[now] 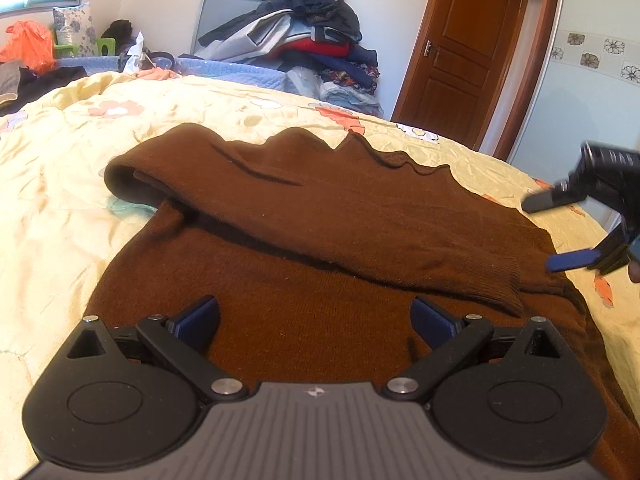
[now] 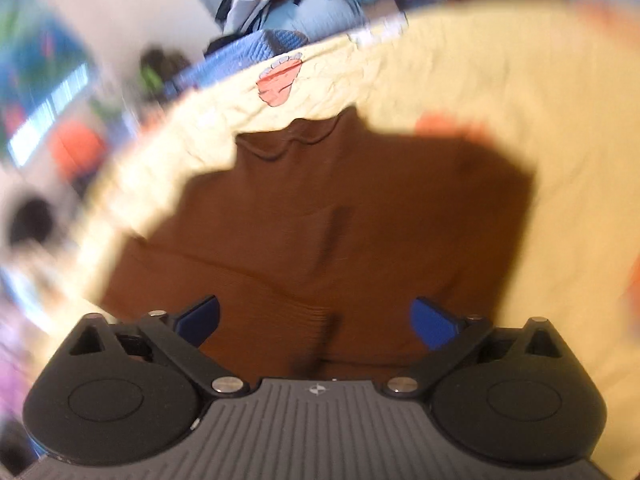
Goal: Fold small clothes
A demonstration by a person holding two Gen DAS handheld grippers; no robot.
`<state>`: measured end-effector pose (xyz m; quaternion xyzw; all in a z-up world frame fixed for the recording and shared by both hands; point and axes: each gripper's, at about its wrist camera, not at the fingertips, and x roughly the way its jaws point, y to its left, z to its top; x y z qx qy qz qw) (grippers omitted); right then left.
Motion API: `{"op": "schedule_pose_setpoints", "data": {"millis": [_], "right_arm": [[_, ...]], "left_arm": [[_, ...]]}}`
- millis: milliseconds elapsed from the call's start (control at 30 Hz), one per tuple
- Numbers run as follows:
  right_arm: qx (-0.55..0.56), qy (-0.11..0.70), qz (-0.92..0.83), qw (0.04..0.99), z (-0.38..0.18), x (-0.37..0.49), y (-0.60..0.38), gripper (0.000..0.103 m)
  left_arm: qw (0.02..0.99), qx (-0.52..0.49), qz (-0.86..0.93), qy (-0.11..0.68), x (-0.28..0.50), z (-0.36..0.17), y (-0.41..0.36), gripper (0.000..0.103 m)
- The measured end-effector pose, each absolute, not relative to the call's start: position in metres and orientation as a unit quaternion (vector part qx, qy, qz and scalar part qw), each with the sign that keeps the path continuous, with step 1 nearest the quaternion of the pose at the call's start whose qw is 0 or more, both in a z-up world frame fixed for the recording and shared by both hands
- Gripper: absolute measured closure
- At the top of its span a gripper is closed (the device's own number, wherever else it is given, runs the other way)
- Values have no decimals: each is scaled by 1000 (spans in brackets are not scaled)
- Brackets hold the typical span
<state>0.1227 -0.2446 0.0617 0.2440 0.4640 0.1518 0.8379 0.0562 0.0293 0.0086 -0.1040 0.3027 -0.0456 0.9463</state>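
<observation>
A brown knitted sweater point(image 1: 320, 224) lies flat on the yellow floral bedspread point(image 1: 56, 208). One sleeve point(image 1: 400, 248) is folded across its body, with the ribbed cuff near the right side. My left gripper point(image 1: 316, 320) hovers over the sweater's near hem, jaws wide apart and nothing between them. My right gripper point(image 1: 560, 232) shows at the right edge of the left wrist view, beside the sweater's right side, jaws apart. In the blurred right wrist view the right gripper point(image 2: 316, 320) is open above the sweater point(image 2: 320, 220), holding nothing.
A heap of clothes point(image 1: 312, 36) is stacked at the bed's far side against the wall. A brown wooden door point(image 1: 468, 48) stands at the back right. An orange bag point(image 1: 28, 44) and a pillow point(image 1: 74, 28) sit far left.
</observation>
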Motion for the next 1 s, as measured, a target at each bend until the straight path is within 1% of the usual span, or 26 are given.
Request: {"op": "schedule_pose_setpoints", "data": {"millis": [33, 100, 167, 233, 267, 333, 400, 433, 467, 500, 600, 700, 767, 833, 900, 1000], "right_arm": [[277, 473, 156, 822, 56, 128, -247, 11], [298, 490, 161, 803, 43, 138, -246, 20], [296, 493, 161, 802, 43, 139, -240, 21], [300, 497, 183, 793, 46, 134, -231, 34], [297, 503, 193, 788, 46, 134, -226, 44], [269, 515, 189, 791, 42, 139, -217, 48], [251, 512, 188, 800, 43, 136, -211, 55], [246, 511, 185, 802, 44, 135, -210, 61], [237, 511, 183, 806, 45, 136, -207, 86], [224, 513, 180, 809, 45, 137, -204, 91], [230, 483, 219, 816, 65, 134, -211, 92], [232, 419, 248, 842, 118, 129, -233, 92], [214, 403, 226, 861, 138, 133, -258, 93], [207, 416, 171, 869, 134, 144, -291, 93], [218, 443, 128, 860, 115, 154, -318, 92], [218, 467, 110, 850, 87, 155, -327, 92]], "left_arm": [[946, -104, -45, 303, 56, 9, 29, 0], [946, -103, -44, 303, 56, 9, 29, 0], [946, -103, -44, 303, 56, 9, 29, 0], [946, -103, -44, 303, 56, 9, 29, 0], [946, -103, -44, 303, 56, 9, 30, 0], [946, -103, -45, 303, 56, 9, 30, 0], [946, -103, -45, 303, 56, 9, 29, 0], [946, -103, -44, 303, 56, 9, 29, 0], [946, -103, -44, 303, 56, 9, 29, 0], [946, -103, -44, 303, 56, 9, 30, 0], [946, -103, -45, 303, 56, 9, 30, 0], [946, -104, -45, 303, 56, 9, 29, 0], [946, -104, -45, 303, 56, 9, 30, 0], [946, -106, -45, 302, 56, 9, 30, 0], [946, -108, -45, 302, 56, 9, 30, 0], [947, -106, -45, 300, 54, 9, 29, 0]]}}
